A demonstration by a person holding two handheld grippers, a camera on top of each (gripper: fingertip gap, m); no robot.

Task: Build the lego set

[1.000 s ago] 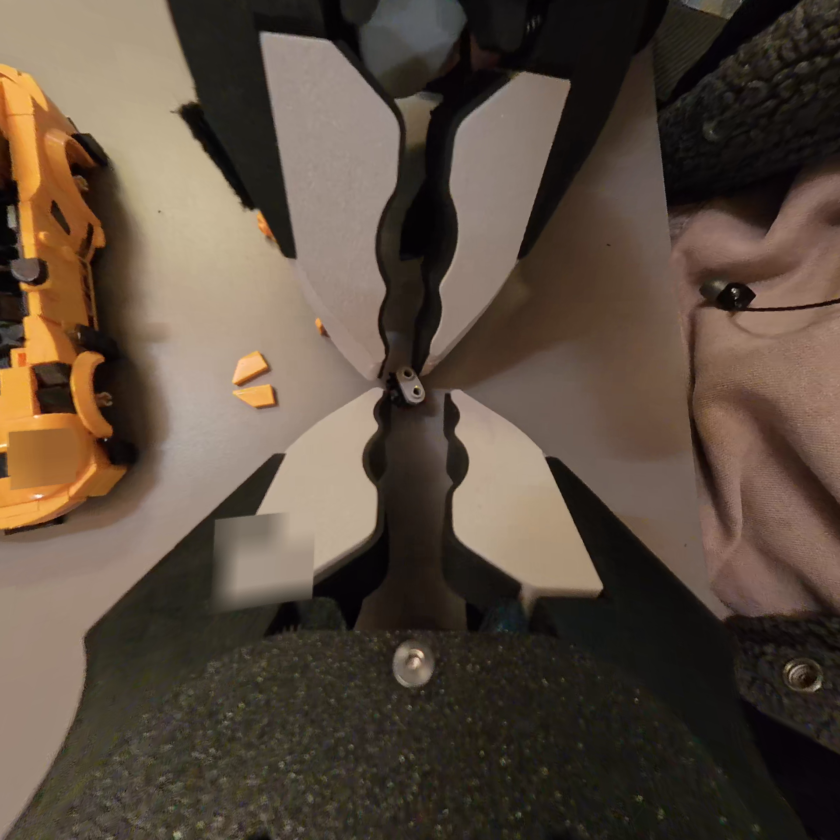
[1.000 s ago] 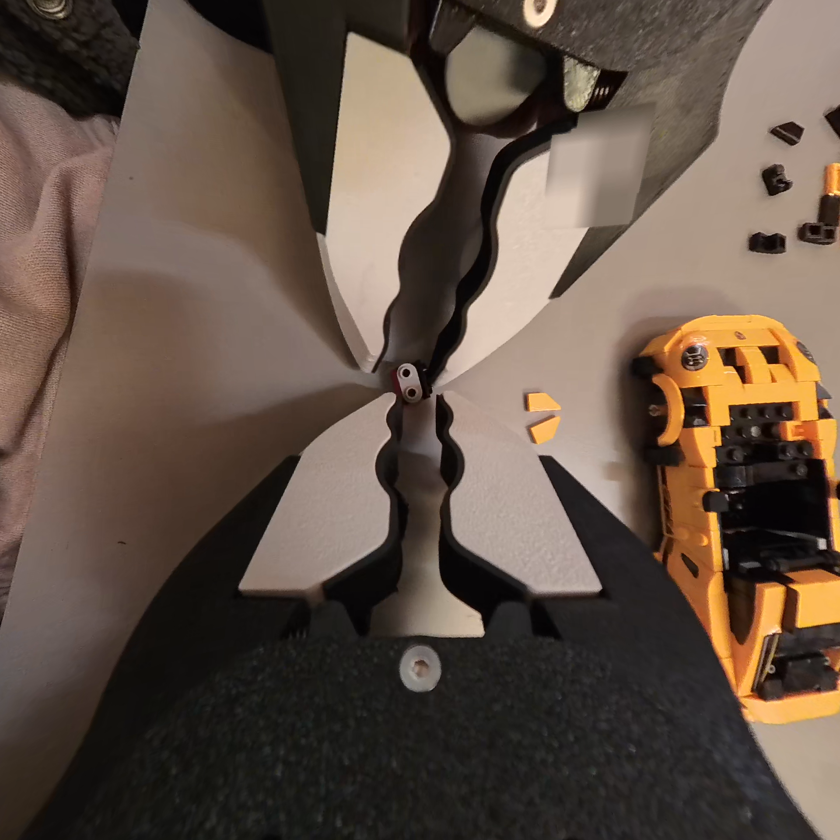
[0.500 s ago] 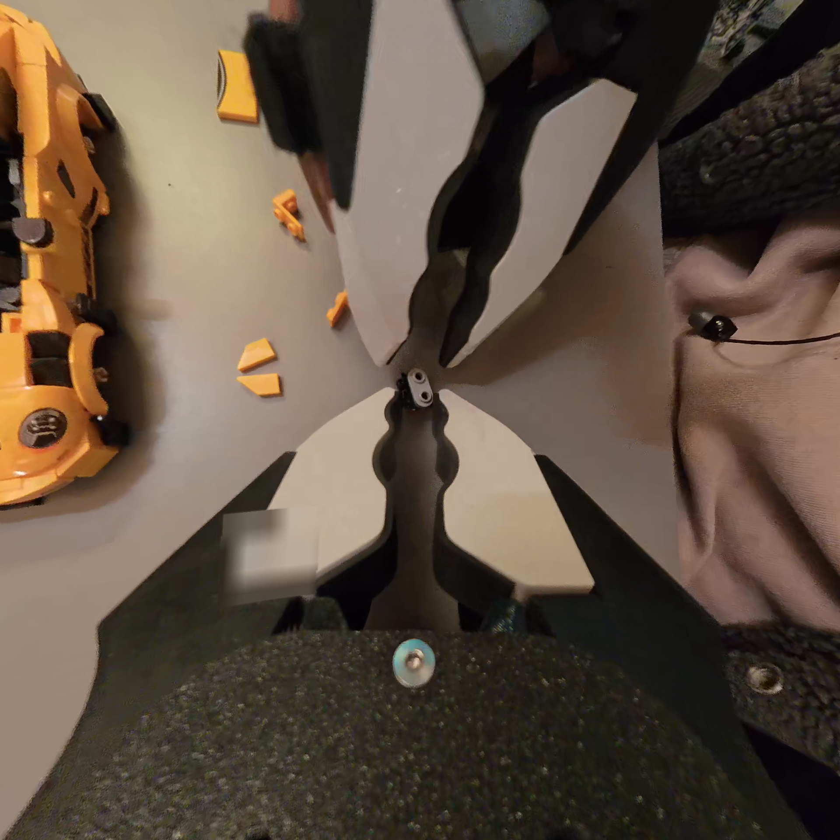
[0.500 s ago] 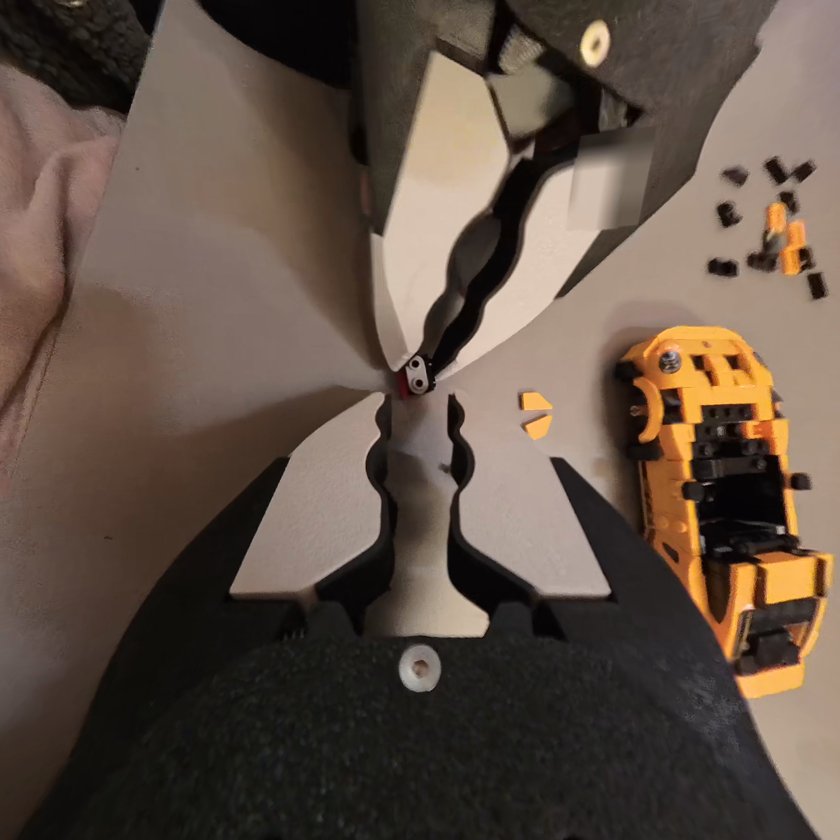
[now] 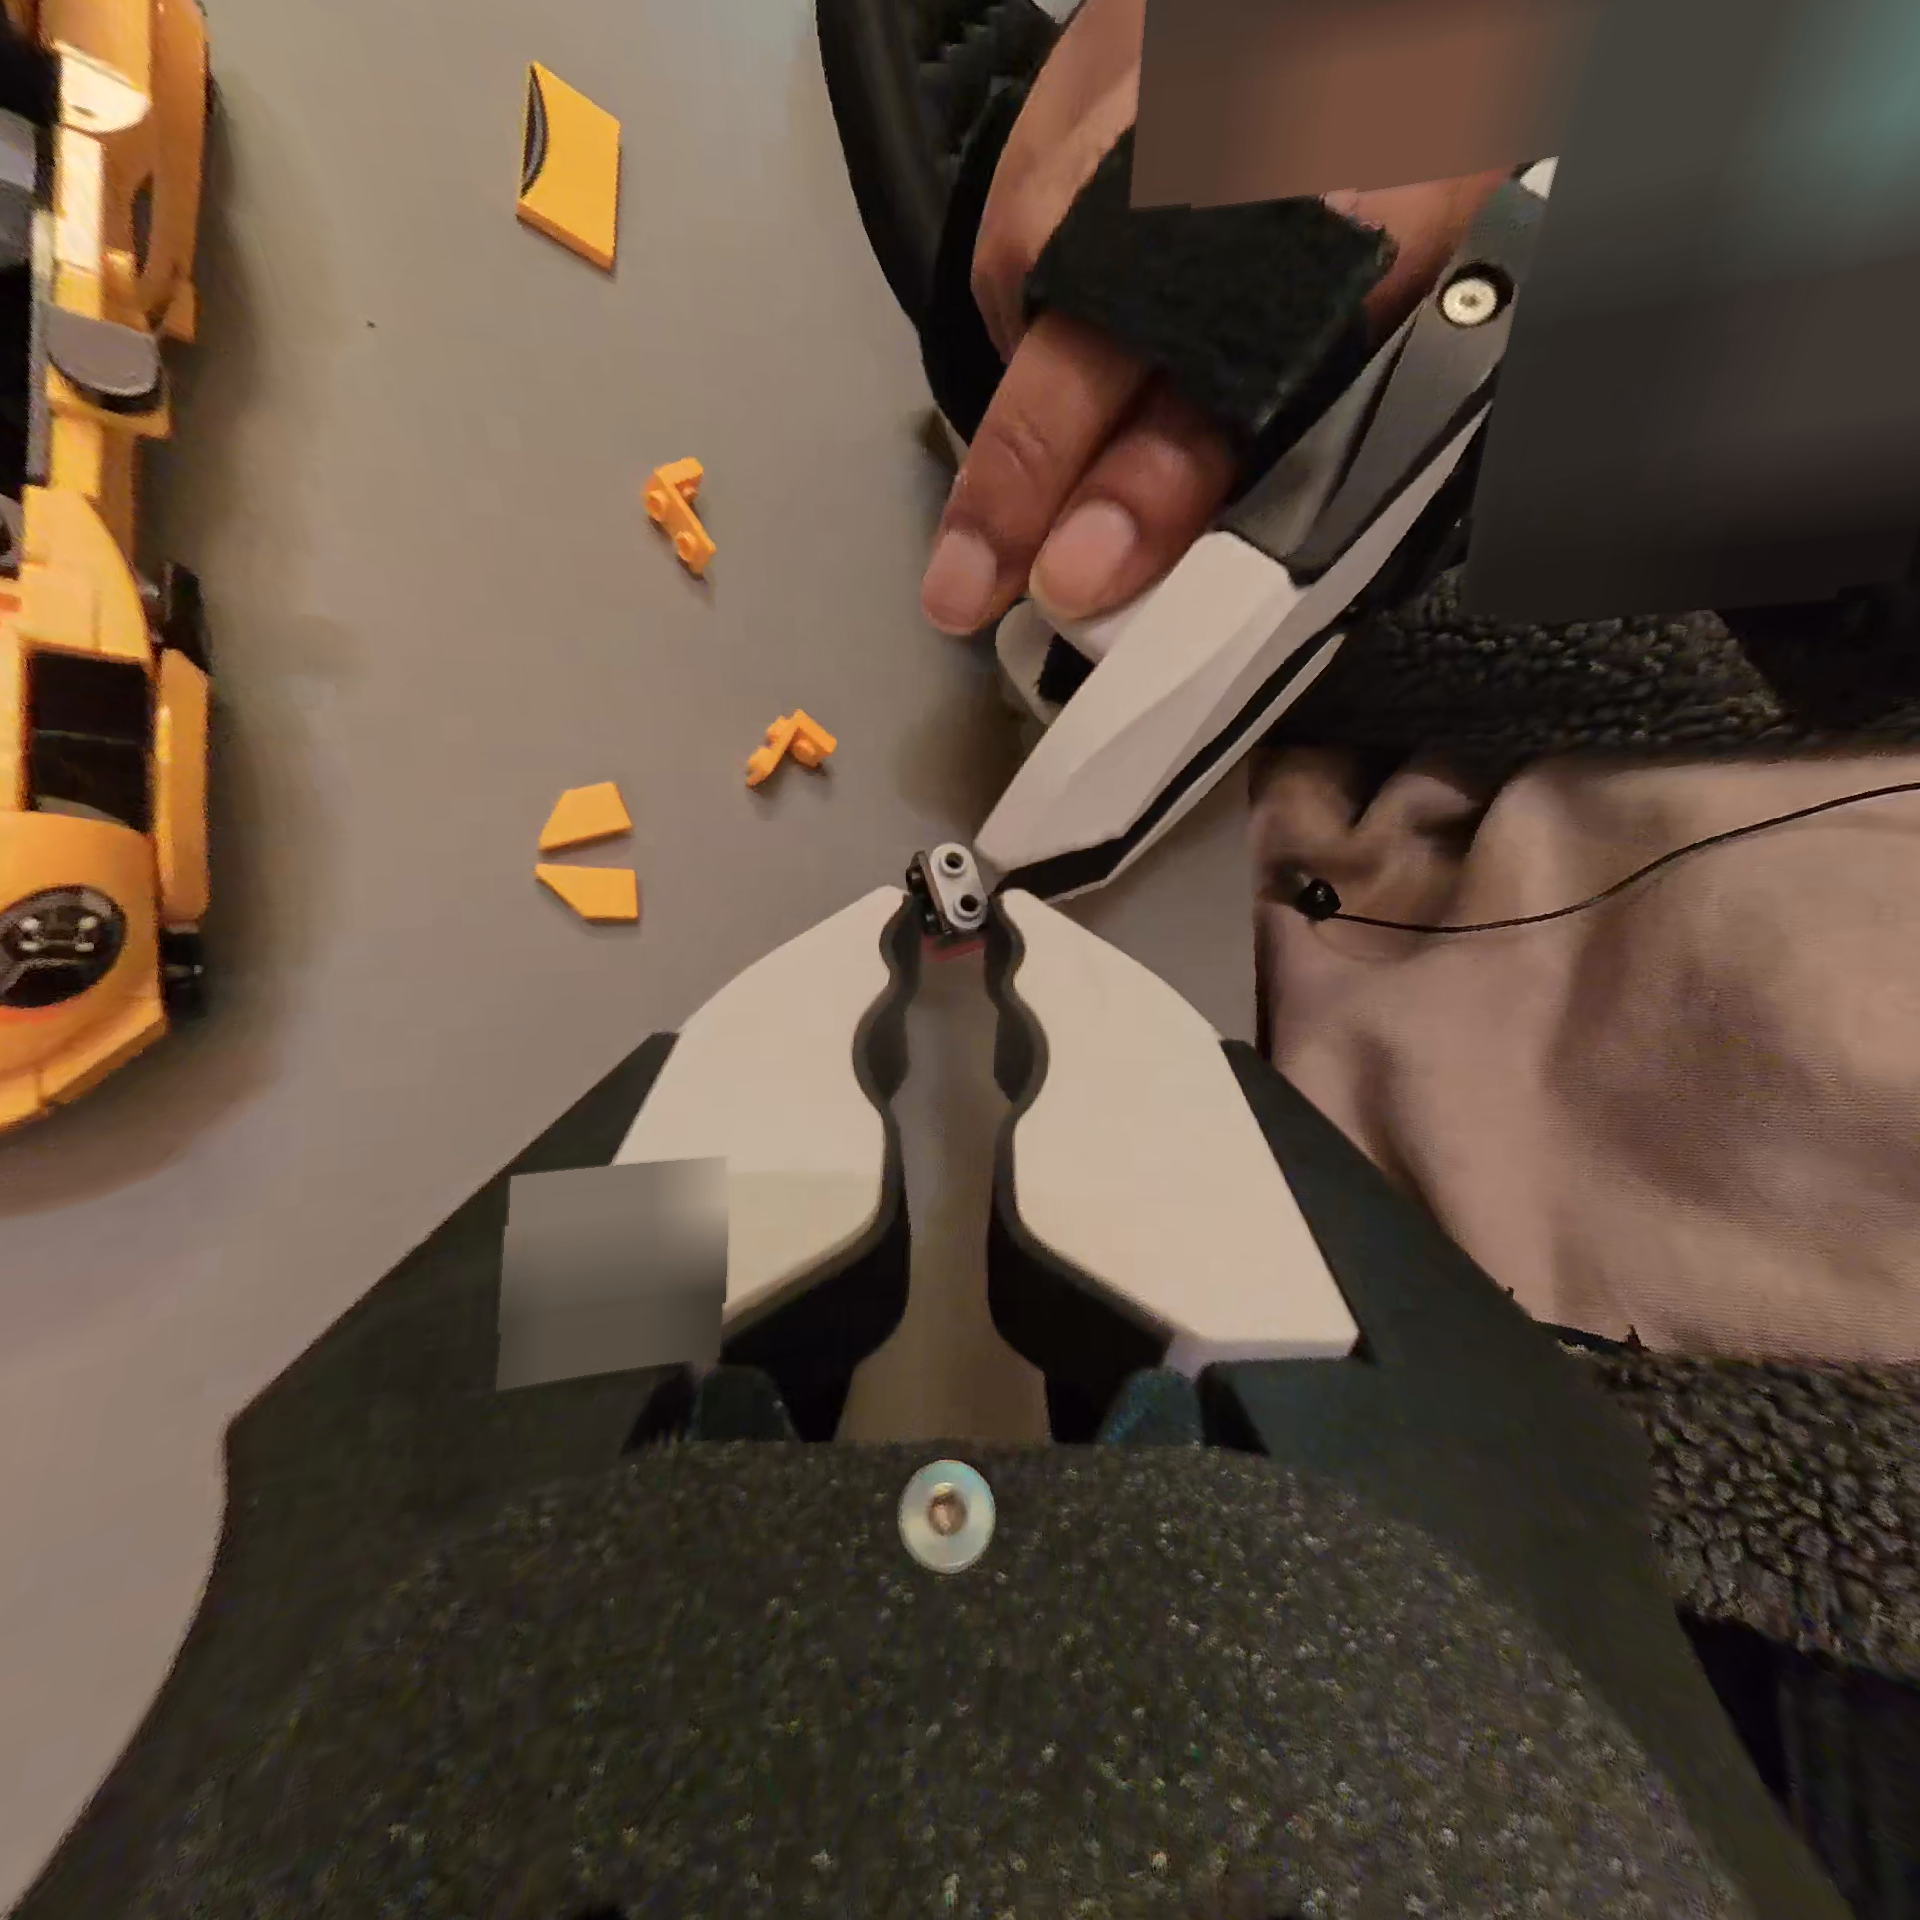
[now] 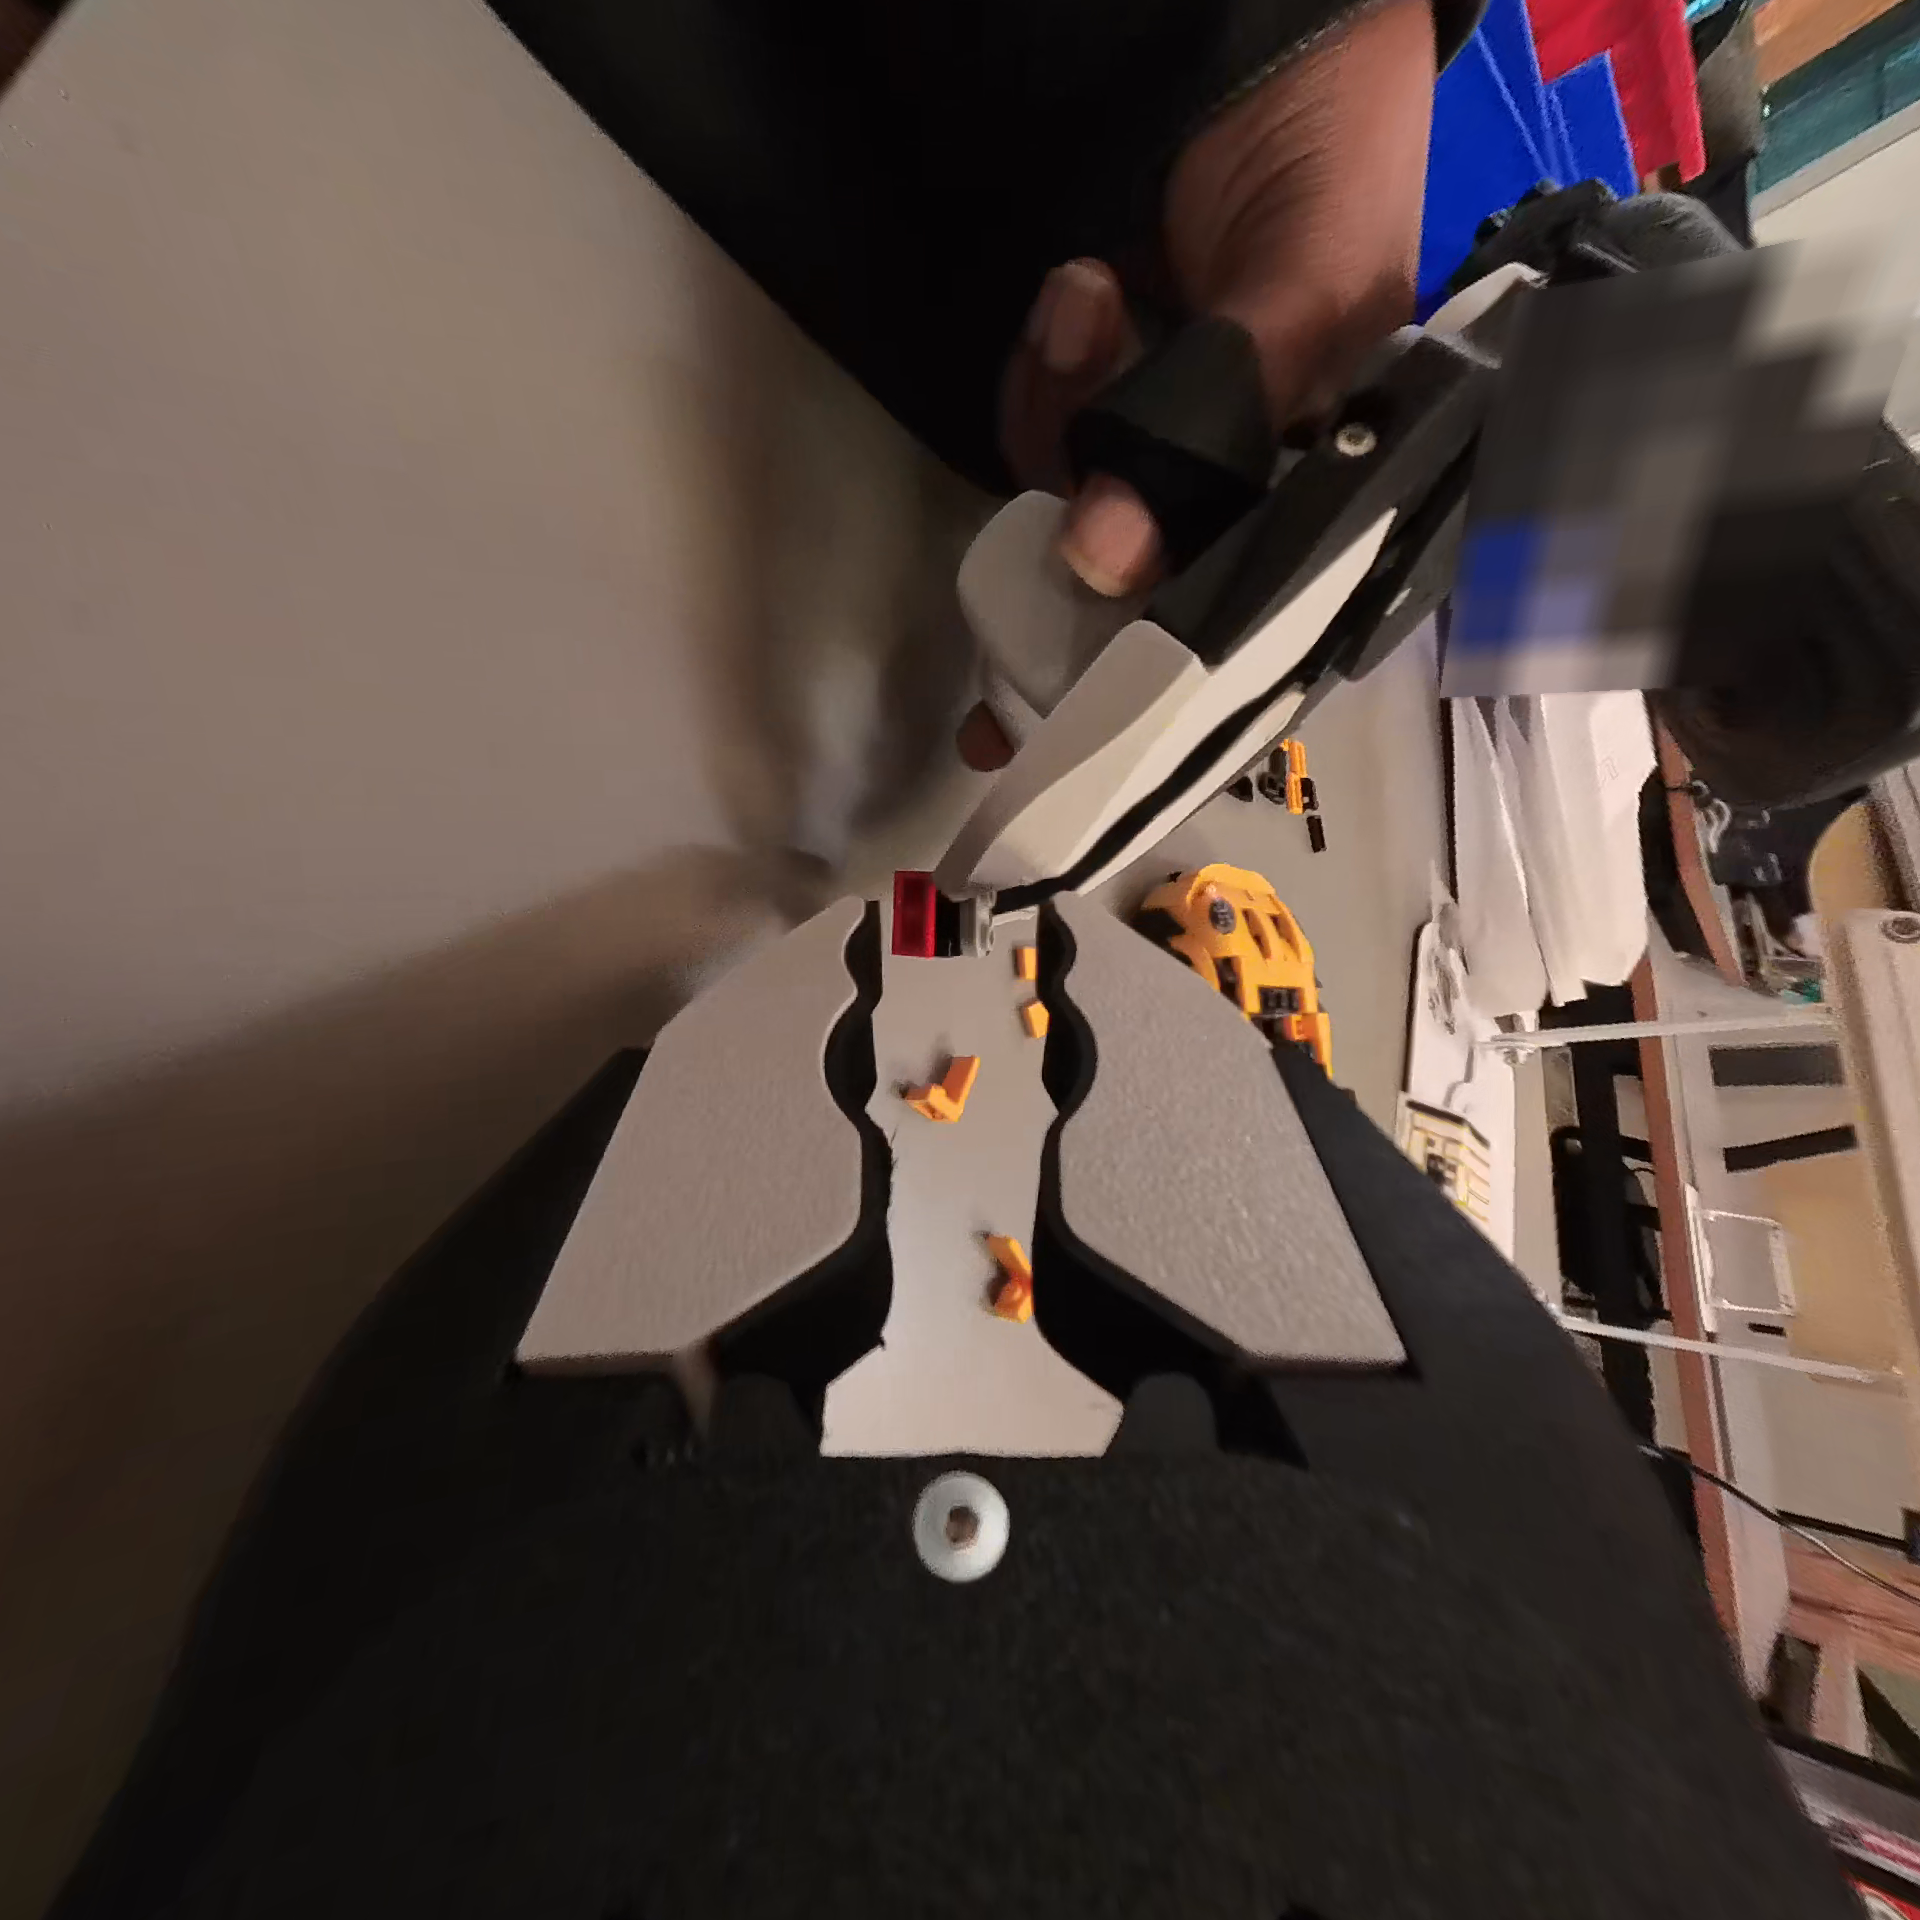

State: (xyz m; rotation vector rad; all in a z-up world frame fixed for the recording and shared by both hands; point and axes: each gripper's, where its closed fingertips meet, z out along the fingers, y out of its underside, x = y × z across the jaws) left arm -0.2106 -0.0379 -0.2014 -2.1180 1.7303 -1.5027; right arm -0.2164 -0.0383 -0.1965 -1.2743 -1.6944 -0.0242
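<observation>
Smooth white fingers with wavy black rubber edges stick out of grainy black housings. The left gripper (image 5: 951,914) is clamped on a tiny stack of bricks (image 5: 954,889), a grey two-hole plate over black and red, held above the matte grey table (image 5: 416,623). The right gripper (image 6: 961,920) stands apart around that stack. Glossy orange wedges (image 5: 587,850) lie beside the orange car (image 5: 83,644).

A grey bench (image 5: 436,665) carries everything. At its near edge lies a pinkish-beige garment (image 5: 1621,1049) with a thin black cord (image 5: 1621,904) ending in a small black toggle (image 5: 1317,896). Beyond the bench's far side, white folded cloths (image 6: 1538,831) and blue and red panels (image 6: 1558,94) show, blurred.
</observation>
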